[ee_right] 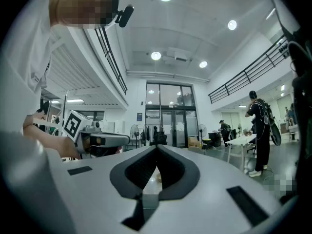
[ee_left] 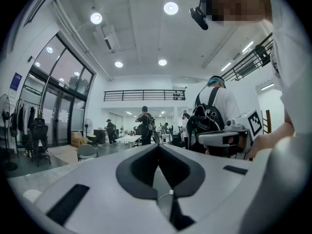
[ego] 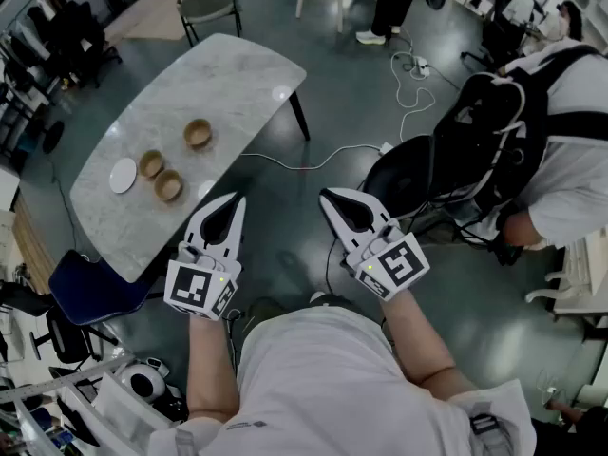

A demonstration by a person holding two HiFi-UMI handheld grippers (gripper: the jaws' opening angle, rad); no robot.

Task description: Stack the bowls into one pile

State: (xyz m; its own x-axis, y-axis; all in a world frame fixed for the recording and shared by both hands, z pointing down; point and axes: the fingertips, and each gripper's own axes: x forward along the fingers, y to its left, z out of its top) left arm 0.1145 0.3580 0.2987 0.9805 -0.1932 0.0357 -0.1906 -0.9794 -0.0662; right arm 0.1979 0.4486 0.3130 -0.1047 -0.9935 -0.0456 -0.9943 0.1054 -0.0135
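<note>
Person's white shirt (ego: 313,369) is filling the near edge, both arms reaching forward. Left gripper (ego: 238,199) is pointing level over the floor (ego: 342,93), jaws closed tip to tip and gripping nothing. Right gripper (ego: 328,196) is sitting beside it, jaws also closed and empty. Both are hanging short of the tabletop (ego: 228,74), which is lying to the far left. Three bowls are sitting on it unstacked. Near bowl (ego: 168,185) and left bowl (ego: 151,164) are sitting just beside each other. Far bowl (ego: 198,133) is standing apart, farther right. A white plate (ego: 123,175) is lying left of the pair. A blue chair (ego: 90,288) is standing at the tabletop's near end.
</note>
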